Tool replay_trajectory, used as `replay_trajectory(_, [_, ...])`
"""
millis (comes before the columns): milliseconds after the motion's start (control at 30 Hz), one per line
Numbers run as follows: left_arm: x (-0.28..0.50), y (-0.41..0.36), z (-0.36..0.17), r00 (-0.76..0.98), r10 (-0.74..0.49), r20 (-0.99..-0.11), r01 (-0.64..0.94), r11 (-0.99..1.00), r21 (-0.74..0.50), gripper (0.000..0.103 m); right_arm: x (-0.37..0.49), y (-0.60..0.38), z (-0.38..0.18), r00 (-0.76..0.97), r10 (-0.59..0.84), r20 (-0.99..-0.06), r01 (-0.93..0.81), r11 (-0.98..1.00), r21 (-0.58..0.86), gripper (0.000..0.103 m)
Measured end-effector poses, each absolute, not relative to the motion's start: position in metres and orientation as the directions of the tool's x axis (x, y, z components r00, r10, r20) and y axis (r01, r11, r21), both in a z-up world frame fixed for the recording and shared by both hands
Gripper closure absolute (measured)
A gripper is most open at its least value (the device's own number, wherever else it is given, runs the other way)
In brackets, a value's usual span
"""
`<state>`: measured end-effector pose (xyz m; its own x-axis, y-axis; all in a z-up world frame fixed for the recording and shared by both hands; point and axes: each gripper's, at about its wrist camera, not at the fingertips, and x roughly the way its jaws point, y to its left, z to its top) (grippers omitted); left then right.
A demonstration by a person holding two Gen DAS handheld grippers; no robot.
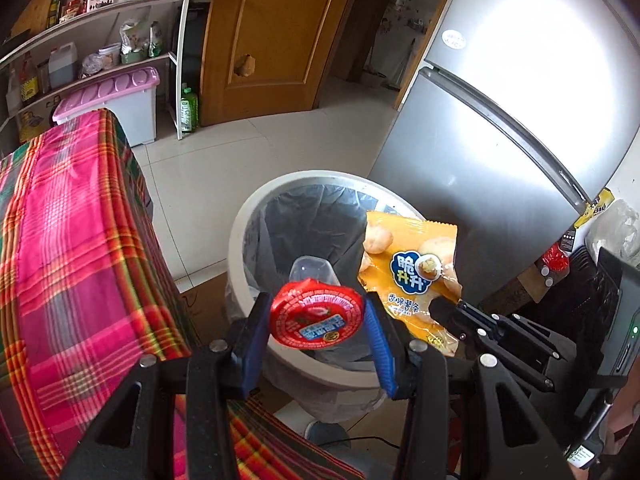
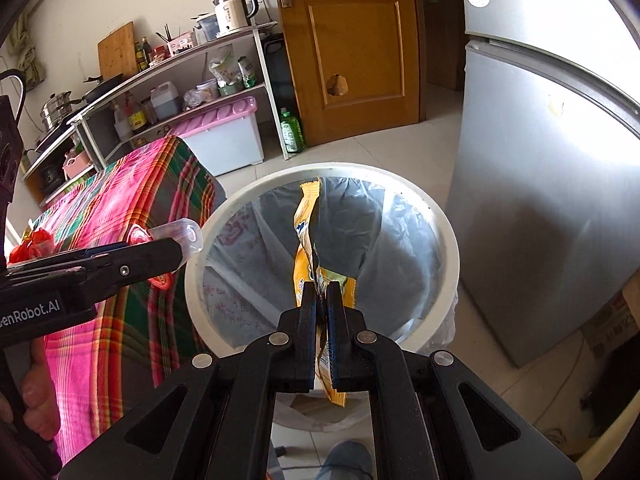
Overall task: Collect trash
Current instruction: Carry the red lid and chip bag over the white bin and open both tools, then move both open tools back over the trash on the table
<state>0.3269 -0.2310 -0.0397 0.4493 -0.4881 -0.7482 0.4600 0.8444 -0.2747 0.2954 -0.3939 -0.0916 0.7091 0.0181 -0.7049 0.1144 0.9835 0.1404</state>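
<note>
My left gripper (image 1: 316, 316) is shut on a clear plastic jelly cup with a red foil lid (image 1: 316, 314) and holds it over the near rim of the white trash bin (image 1: 240, 220). The cup also shows in the right wrist view (image 2: 180, 234), held by the left gripper (image 2: 176, 246) at the bin's left rim. My right gripper (image 2: 321, 294) is shut on a yellow snack wrapper (image 2: 306, 236) and holds it upright over the bin's opening (image 2: 448, 232). The wrapper (image 1: 412, 268) and the right gripper (image 1: 440, 308) show in the left wrist view. The bin has a grey liner.
A table with a pink plaid cloth (image 1: 72, 240) stands left of the bin, with red trash (image 2: 30, 246) on it. A silver fridge (image 1: 500, 140) stands right of the bin. Shelves (image 2: 180, 80), a pink-lidded box (image 2: 224, 136) and a wooden door (image 2: 352, 40) are behind.
</note>
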Motion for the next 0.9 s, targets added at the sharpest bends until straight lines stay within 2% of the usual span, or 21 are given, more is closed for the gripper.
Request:
replay_trajectory(167, [0.340,-0.243,-0.055,0.391,-0.505,-0.770,0.457,0.832,-0.313,0.054,0.296,-0.402,-0.096,0.709,0.021,-0.705,0.124,0.980,0.154,0.094])
replay_trajectory(267, [0.343,-0.243,-0.061,0.388,-0.501,-0.774,0.440,0.838,-0.322,0.041,0.296,-0.402,-0.097,0.703,0.021,-0.711,0.123,0.981,0.151,0.093])
replay_trajectory(400, [0.342,-0.235,-0.058,0.400,-0.512,-0.760,0.427,0.838,-0.340,0.036,0.292,-0.402,-0.096,0.705,0.020,-0.709,0.132,0.978,0.159,0.092])
replay_trajectory(600, [0.332,-0.214,-0.043,0.434,-0.515,-0.739,0.411,0.844,-0.346,0.036,0.281,-0.402,-0.088,0.714,0.015,-0.699,0.141,0.976,0.165,0.090])
replay_trajectory(833, [0.296,-0.178,-0.010,0.547,-0.507,-0.666,0.409,0.856,-0.316,0.036,0.258,-0.384,-0.065,0.750,0.064,-0.658,0.090,0.976,0.198,0.090])
replay_trajectory(900, [0.285,-0.161,-0.002,0.573,-0.504,-0.646,0.393,0.861,-0.324,0.040,0.251,-0.373,-0.056,0.759,0.089,-0.644,0.064,0.976,0.210,0.090])
